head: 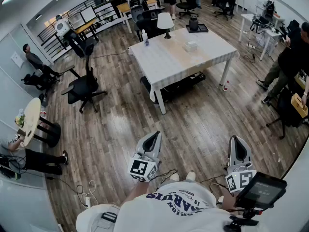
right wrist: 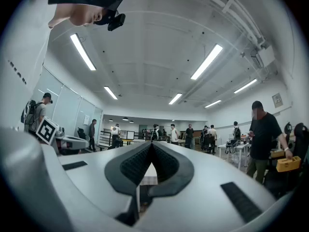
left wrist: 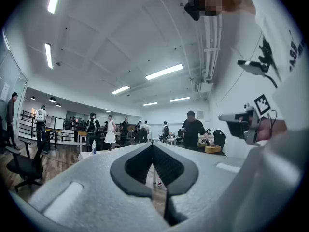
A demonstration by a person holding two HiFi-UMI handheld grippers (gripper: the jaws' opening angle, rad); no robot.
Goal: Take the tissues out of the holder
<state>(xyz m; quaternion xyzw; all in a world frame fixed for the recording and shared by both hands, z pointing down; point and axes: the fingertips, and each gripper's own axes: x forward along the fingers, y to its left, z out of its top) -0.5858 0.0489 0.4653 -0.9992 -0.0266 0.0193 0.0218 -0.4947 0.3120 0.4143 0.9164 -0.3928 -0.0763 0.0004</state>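
**Not yet at the table: approach stage, both grippers shut & empty**

Across a wide wood floor (head: 120, 124), well apart from the person: a white table (head: 169, 62) mid-room. On it, biggest first:
- white-shaded lamp (head: 165, 22) at the far edge
- black tray (head: 197, 28) w/ a dark object, far right corner
- small white box (head: 191, 46) right of centre, prob. the tissue holder but too small to confirm
- slim bottle (head: 145, 36) at the far left corner

No tissue visibly sticking out at this res.

Closer in: left gripper (head: 153, 135) and right gripper (head: 236, 140), held low just in front of the body, tips fwd toward the table. In each gripper view, jaws pressed together at the tips w/ nothing between. Beyond them, only room, ceiling lights & distant ppl.

Step, as judged: pre-approach, nothing of the task done. Next move calls for:
- walking up to the table till the box is within reach
- spreading the jaws of at least one gripper
- prob. steadying the box w/ one gripper and pinching the top tissue w/ the other

Light box likely to lift along w/ the tissue unless held down.

Writing:
- Dark-blue curved lettering on the white shirt (head: 178, 207), upside down to the head view, only partly legible, so not read off.
- Black-&-white square code on the cube (head: 142, 169) of each gripper: pattern only, no text.
- Small screen (head: 263, 191) beside the right gripper: dim, unreadable.
- Nothing legible on box or bottle.
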